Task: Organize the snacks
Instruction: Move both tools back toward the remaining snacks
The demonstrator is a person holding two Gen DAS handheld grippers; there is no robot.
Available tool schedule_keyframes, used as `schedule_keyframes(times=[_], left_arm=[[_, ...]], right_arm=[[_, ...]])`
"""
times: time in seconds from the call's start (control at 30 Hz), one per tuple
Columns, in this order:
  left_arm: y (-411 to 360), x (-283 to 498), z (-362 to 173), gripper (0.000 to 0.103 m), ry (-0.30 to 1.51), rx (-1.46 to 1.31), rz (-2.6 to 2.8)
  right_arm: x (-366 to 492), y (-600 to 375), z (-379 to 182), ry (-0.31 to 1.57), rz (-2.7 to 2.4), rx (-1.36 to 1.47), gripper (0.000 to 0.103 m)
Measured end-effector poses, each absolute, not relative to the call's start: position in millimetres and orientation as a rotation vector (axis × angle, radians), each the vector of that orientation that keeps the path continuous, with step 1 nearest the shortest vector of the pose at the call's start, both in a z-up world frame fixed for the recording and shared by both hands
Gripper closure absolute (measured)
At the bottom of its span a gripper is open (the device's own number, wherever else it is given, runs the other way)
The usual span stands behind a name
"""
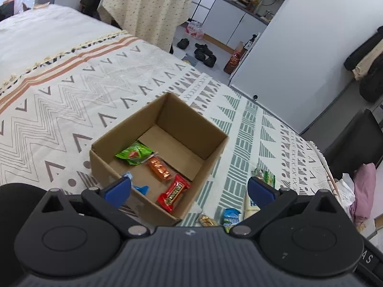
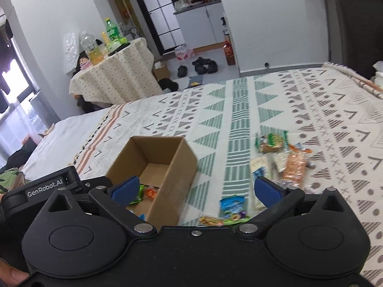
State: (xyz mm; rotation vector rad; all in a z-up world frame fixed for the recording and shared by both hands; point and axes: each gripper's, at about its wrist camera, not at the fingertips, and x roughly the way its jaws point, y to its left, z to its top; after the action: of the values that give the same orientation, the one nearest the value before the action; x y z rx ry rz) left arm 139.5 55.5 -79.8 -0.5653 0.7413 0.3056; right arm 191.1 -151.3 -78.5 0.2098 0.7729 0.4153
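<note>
Snacks: four packets already lie in the open brown cardboard box (image 1: 165, 153) on the patterned bedspread (image 1: 79, 91). Several loose packets (image 2: 284, 157) remain right of it. Left tongs (image 1: 189, 190) and right tongs (image 2: 195, 190) both gape wide, empty.

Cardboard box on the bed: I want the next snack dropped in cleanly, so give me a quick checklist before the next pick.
1. Left gripper empty, jaws wide: ok.
2. Right gripper empty, jaws wide: ok.
3. Cardboard box upright, top open, floor space free at its far end: ok.
4. Snacks already inside lie flat (green packet, orange packet, red bar): ok.
5. Loose snacks within view beside the box, such as the blue packet: ok.
6. Pile at right sharp enough to tell pieces apart: not ok, blurred.
</note>
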Motion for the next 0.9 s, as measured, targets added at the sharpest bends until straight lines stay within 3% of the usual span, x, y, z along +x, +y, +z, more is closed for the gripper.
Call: schedule_keyframes(times=[0.9], left_arm=[[-31.4, 138.8, -83.8, 0.0, 0.838, -0.453, 0.231]], right_arm=[[173.6, -254.3, -81.3, 0.738, 0.389, 0.191, 0.002]])
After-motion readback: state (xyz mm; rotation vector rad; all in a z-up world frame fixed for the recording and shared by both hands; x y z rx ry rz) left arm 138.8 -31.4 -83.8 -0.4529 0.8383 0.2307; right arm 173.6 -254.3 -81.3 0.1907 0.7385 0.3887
